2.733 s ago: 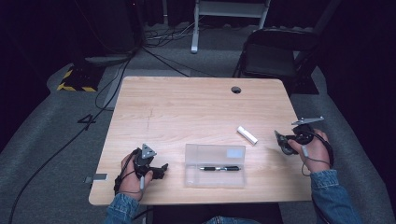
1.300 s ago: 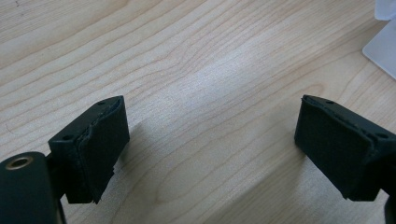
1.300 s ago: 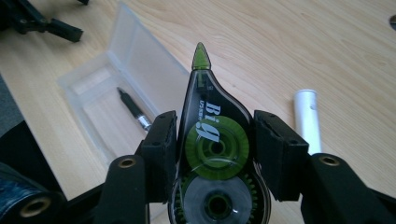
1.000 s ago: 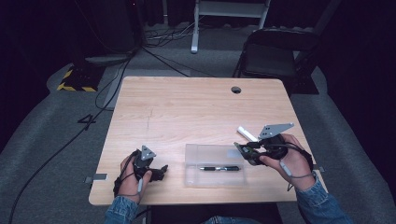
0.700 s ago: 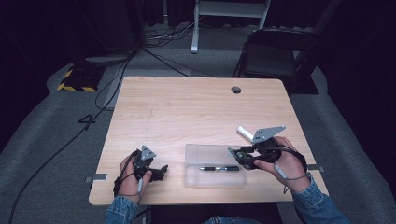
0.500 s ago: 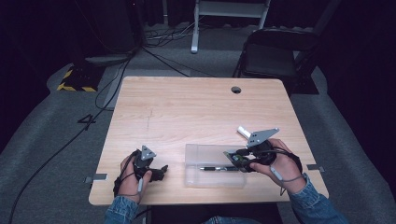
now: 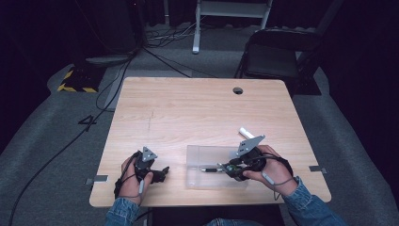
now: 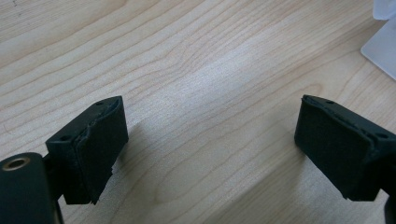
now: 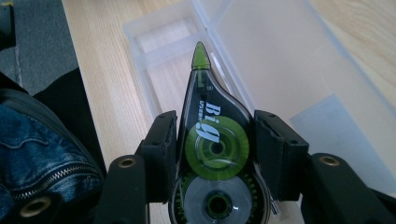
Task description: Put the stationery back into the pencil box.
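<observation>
High view: on the wooden bench, the clear plastic case lies near the front edge. The right claw hovers over its right half; a white tube lies just behind it. The left claw rests well left of the case.

Left gripper view: the left claw is spread wide over bare wood.

Right gripper view: the right claw is clenched on a green correction tape dispenser, tip over the case.

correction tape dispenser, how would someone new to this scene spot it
On the wooden table, find the clear plastic case near the front edge. The right gripper holds the correction tape dispenser over it: teardrop-shaped, dark, with green reels and tip.
</observation>
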`<state>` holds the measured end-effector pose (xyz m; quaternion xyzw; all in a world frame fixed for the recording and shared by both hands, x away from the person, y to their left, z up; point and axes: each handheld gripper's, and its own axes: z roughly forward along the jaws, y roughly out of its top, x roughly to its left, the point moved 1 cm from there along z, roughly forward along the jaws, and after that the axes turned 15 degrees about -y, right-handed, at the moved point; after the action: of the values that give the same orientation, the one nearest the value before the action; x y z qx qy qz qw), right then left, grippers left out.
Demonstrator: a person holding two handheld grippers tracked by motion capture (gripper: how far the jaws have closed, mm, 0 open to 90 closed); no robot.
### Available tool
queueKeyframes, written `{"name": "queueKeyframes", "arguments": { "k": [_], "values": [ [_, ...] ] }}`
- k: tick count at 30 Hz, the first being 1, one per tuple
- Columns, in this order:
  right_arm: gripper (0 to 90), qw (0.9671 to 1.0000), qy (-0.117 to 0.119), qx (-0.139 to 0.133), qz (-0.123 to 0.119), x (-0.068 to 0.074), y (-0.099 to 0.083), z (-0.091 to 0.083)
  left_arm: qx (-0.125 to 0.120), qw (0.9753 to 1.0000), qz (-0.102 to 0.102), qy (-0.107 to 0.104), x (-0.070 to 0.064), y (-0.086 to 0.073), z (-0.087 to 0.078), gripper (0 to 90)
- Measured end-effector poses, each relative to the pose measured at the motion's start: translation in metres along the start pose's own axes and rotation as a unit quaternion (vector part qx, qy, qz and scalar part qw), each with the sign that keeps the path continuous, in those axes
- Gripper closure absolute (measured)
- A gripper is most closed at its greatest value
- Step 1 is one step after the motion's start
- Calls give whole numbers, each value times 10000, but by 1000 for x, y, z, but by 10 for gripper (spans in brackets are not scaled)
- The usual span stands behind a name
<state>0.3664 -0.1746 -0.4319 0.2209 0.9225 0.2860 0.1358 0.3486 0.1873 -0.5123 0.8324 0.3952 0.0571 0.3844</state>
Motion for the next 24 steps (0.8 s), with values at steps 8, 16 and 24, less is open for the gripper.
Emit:
{"name": "queueKeyframes", "arguments": {
  "k": [8,16,24],
  "values": [
    [523,9997,78,143,-205,2,-4,12,-2,10000,6,5,0,0,0,100],
    [523,9988,53,273,-402,0,-8,18,1,10000,0,-1,0,0,0,100],
    [523,9980,30,351,-527,0,-10,23,1,10000,7,2,0,0,0,100]
  ]
}}
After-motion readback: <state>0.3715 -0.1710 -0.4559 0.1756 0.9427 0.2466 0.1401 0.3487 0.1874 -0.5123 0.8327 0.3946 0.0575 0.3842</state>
